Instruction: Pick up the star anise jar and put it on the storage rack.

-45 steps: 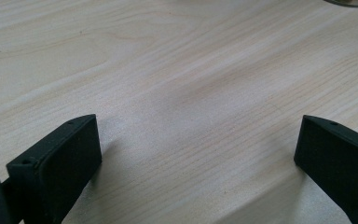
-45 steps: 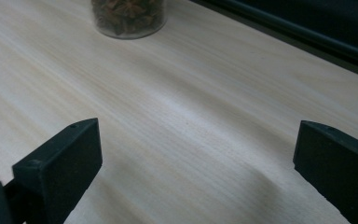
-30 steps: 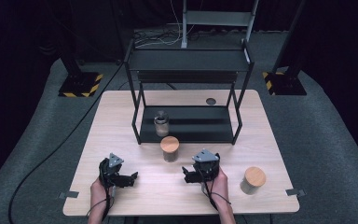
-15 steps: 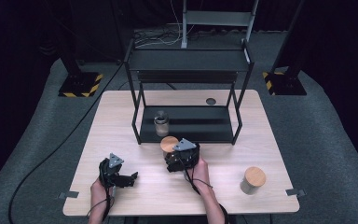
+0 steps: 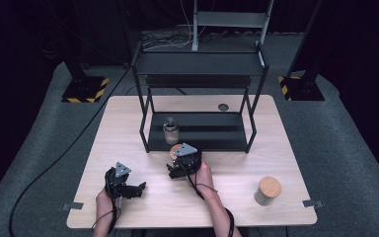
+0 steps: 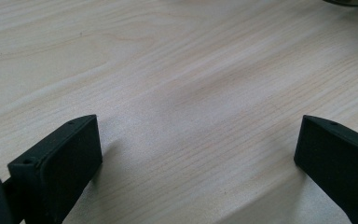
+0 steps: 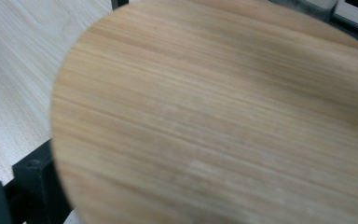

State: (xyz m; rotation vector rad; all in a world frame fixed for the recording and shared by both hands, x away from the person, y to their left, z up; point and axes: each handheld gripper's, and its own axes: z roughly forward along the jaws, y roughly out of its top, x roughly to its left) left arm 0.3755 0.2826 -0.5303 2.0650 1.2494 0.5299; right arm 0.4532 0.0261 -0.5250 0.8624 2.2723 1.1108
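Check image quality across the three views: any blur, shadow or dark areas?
High view: the table is evenly lit, the surroundings fall to near black. Left gripper view: sharp wood grain, with a soft shadow beside the left jaw of the left gripper. Right gripper view: the wooden jar lid sits so close that it is soft and blurred.

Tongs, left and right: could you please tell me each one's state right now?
Left tongs: open, empty.
Right tongs: at the jar lid; cannot be told.

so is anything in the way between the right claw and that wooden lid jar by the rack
Nothing visible. The right claw is already at the jar with the wooden lid, which sits just in front of the black rack. The left claw waits apart, open over bare table.
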